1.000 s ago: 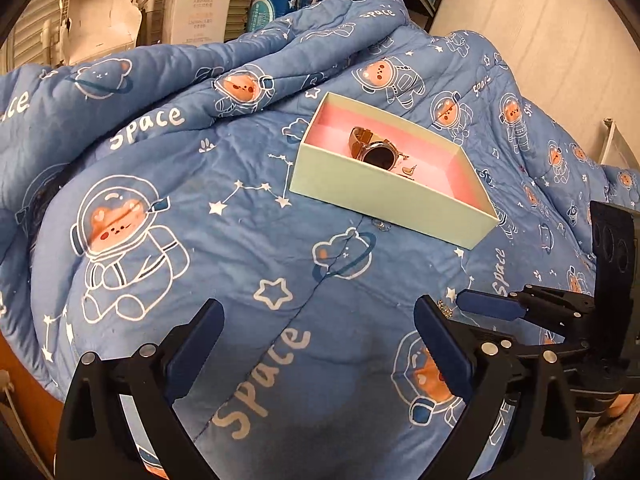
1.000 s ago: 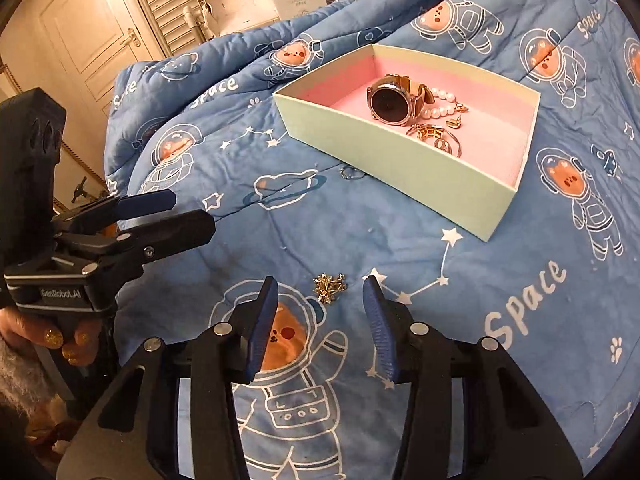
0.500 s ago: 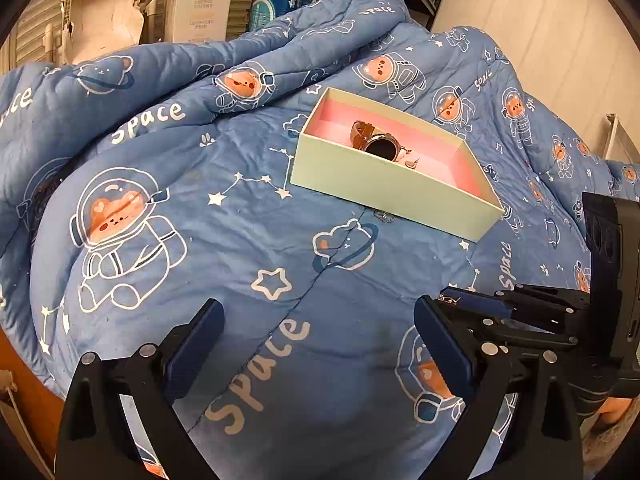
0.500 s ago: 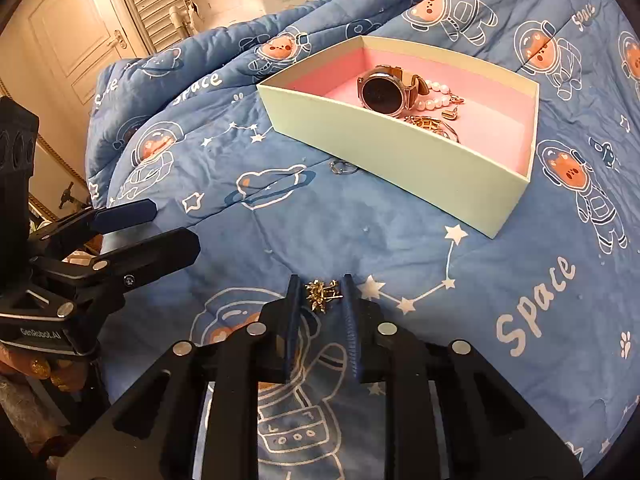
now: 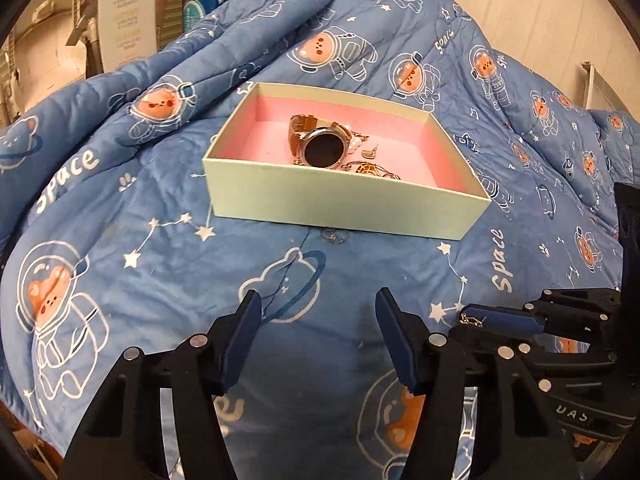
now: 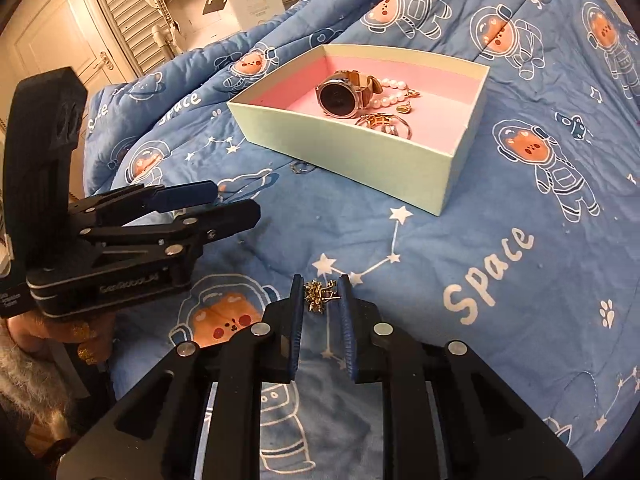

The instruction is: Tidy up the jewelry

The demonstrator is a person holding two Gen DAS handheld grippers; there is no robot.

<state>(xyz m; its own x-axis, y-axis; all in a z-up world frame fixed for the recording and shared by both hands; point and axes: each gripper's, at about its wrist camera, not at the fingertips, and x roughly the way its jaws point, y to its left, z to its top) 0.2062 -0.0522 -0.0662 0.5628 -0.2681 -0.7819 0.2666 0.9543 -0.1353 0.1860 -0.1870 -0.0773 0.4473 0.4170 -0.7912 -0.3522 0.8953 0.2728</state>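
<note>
A pale green box with a pink lining (image 5: pixel 344 200) (image 6: pixel 360 156) sits on the blue space-print quilt. In it lie a watch (image 5: pixel 322 148) (image 6: pixel 338 98), a pearl bracelet (image 6: pixel 390 94) and gold rings (image 6: pixel 384 124). My right gripper (image 6: pixel 322 298) is shut on a small gold jewelry cluster (image 6: pixel 320 296), held just above the quilt; it also shows in the left wrist view (image 5: pixel 472 320). My left gripper (image 5: pixel 318 320) is open and empty, short of the box; it shows in the right wrist view (image 6: pixel 224 204). A small silver ring (image 5: pixel 334 236) (image 6: pixel 302 168) lies on the quilt against the box's near wall.
The quilt (image 5: pixel 140 240) is humped and creased behind the box. White cartons (image 5: pixel 128 12) and a louvred door (image 6: pixel 120 8) stand beyond the bed. A pale wall (image 5: pixel 520 8) is at the right.
My right gripper closed on the gold cluster and lifted it slightly. My left gripper moved closer to the box and its jaws narrowed somewhat.
</note>
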